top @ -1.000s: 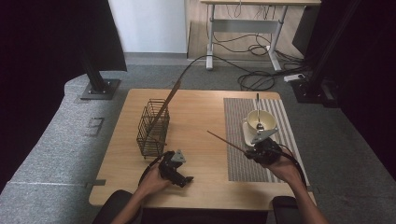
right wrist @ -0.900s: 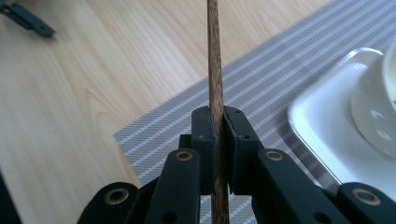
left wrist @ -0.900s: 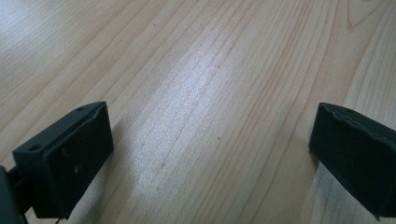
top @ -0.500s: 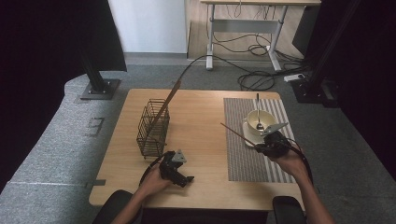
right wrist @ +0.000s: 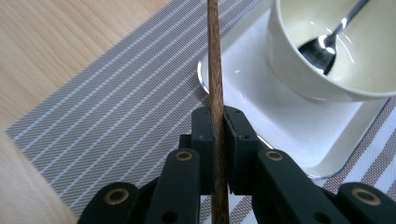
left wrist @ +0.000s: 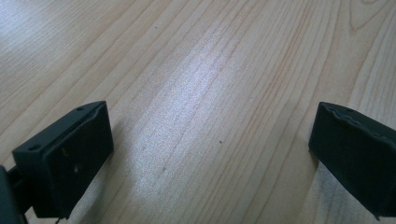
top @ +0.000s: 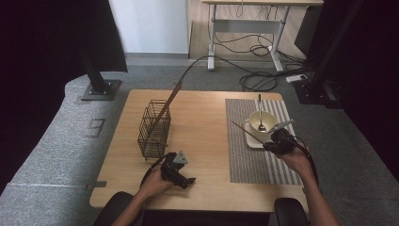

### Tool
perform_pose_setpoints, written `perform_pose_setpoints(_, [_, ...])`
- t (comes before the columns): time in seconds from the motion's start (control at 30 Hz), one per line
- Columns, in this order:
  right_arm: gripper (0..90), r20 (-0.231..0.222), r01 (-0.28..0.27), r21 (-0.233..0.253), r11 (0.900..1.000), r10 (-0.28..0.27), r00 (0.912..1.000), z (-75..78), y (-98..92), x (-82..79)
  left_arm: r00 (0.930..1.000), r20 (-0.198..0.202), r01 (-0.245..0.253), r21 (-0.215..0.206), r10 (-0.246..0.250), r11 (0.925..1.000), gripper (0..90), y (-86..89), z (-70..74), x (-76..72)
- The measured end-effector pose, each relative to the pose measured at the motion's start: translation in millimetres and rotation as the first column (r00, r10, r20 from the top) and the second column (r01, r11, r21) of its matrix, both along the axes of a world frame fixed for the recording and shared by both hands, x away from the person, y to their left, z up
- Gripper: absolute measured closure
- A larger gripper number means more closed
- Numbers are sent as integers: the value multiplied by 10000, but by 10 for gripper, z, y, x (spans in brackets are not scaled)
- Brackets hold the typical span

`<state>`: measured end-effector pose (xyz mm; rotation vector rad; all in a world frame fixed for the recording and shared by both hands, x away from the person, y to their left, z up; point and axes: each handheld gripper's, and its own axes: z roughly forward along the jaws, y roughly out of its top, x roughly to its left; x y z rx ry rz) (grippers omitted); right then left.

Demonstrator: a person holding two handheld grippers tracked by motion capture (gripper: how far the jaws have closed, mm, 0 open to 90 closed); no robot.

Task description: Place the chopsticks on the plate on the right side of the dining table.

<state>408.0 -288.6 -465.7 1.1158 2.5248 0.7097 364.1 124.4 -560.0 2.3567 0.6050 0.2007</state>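
Note:
My right gripper (top: 276,142) hovers over the striped placemat (top: 249,160), just in front of the white square plate (top: 251,141), and is shut on a thin brown wooden chopstick (top: 245,131) that points up and to the left. In the right gripper view the jaws (right wrist: 217,119) clamp the chopstick (right wrist: 215,65) beside a cream bowl (right wrist: 322,70) holding a metal spoon (right wrist: 327,44). My left gripper (top: 182,177) rests low on the wooden table near its front edge. Its fingers (left wrist: 70,154) stand wide open with bare wood between them.
A black wire basket (top: 153,128) stands left of centre with another long wooden stick (top: 169,101) leaning out of it. The bowl (top: 260,121) and spoon (top: 259,110) sit at the back of the placemat. Bare table (top: 202,122) lies between basket and mat.
My right gripper has carried the chopstick to the right and slightly farther back, closer to the plate and bowl. The left gripper has stayed where it was.

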Motion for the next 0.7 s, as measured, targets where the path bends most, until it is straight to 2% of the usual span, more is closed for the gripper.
perform_pose_setpoints(0.23, [828,-172,194,-199,9996,-197,9997,-94,-78,90,10000,4,15,3,-15,10000,0,0,0,2])
perform_pose_setpoints(0.4, [829,-322,246,-539,9982,-264,9991,-219,-137,183,10000,0,29,14,-29,10000,0,0,1,3])
perform_pose_setpoints(0.7, [827,-441,353,-548,9979,-377,9983,-331,-228,288,10000,-3,31,18,-31,10000,0,0,1,3])
